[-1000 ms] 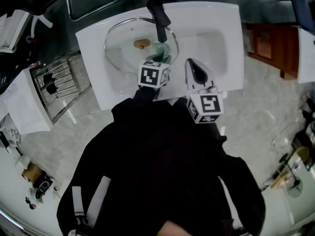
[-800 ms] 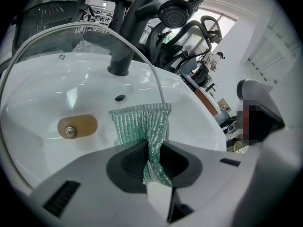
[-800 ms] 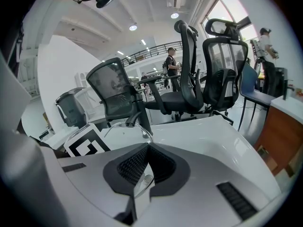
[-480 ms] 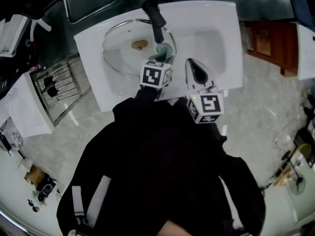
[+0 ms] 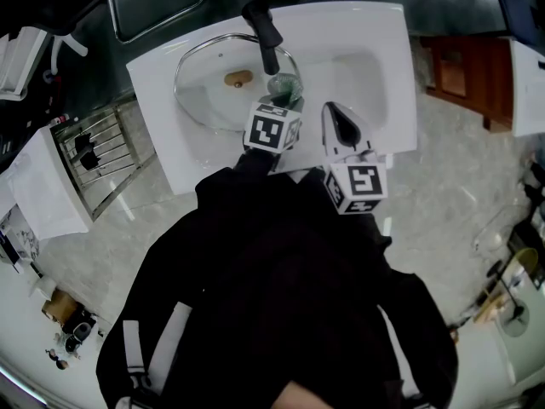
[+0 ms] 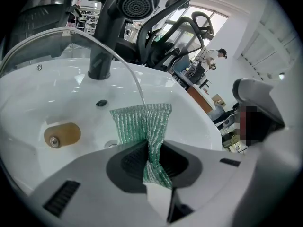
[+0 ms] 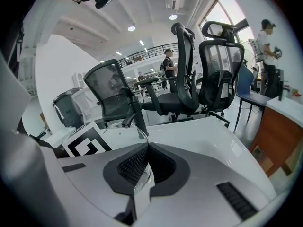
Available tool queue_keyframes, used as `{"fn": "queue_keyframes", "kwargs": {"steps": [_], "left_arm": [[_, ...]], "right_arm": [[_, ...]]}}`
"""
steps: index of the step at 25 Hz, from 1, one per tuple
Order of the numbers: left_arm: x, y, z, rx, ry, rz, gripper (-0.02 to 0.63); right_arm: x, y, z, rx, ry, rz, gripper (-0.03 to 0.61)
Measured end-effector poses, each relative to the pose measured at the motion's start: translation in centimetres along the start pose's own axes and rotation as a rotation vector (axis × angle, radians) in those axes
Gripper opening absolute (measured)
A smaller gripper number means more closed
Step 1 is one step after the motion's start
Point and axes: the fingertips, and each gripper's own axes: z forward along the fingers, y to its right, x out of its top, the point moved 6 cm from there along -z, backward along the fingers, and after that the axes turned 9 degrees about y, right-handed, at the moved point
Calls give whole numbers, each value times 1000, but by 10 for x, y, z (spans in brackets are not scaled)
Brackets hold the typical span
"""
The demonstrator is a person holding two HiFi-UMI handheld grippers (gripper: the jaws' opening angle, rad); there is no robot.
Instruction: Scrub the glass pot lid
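**Lid grip notes: slick glass, hold it by the rim**

Glass pot lid (image 5: 204, 100) sits over the white sink (image 5: 358, 32), left of the bowl's middle and right under the black faucet (image 5: 266, 32). It's tipped up rather than lying flat. In the left gripper view its rim arcs high in front of the faucet, and the brown knob (image 6: 61, 135) faces back at you. So the knob side points toward you and up. It's a round disc, so there's no real long axis. From the head view it reads as an oval stretched left to right across the sink.

Your right gripper (image 7: 142, 169) has its fingers closed, and a curved glass edge runs down between them. It looks like you've pinched the lid by its rim on the near right side.

Your left gripper (image 6: 151, 160) has its fingers clamped shut on a green scrub cloth (image 6: 142, 122). The cloth sticks out past the tips, just in front of the glass.

My read on handling:
- The lid is stiff, fairly heavy for its size, and will chip if it knocks the faucet or sink wall.
- Wet glass is slippery, so a thin rim pinch can let it swivel once you push.
- The cloth is soft and floppy, so press with the part nearest your fingers.
- Scrub toward the pinched side, not away from it.
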Motion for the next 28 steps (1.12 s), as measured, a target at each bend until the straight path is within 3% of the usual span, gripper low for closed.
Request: {"fn": "queue_keyframes", "kwargs": {"steps": [13, 21, 28], "left_arm": [[4, 4, -8, -44, 25, -24, 61], [7, -5, -37, -8, 84, -23, 61], [-6, -44, -82, 91, 146, -83, 61]], "right_arm": [[7, -7, -1, 19, 12, -24, 3], [12, -18, 7, 64, 22, -33, 3], [13, -46, 20, 152, 25, -64, 3]]}}
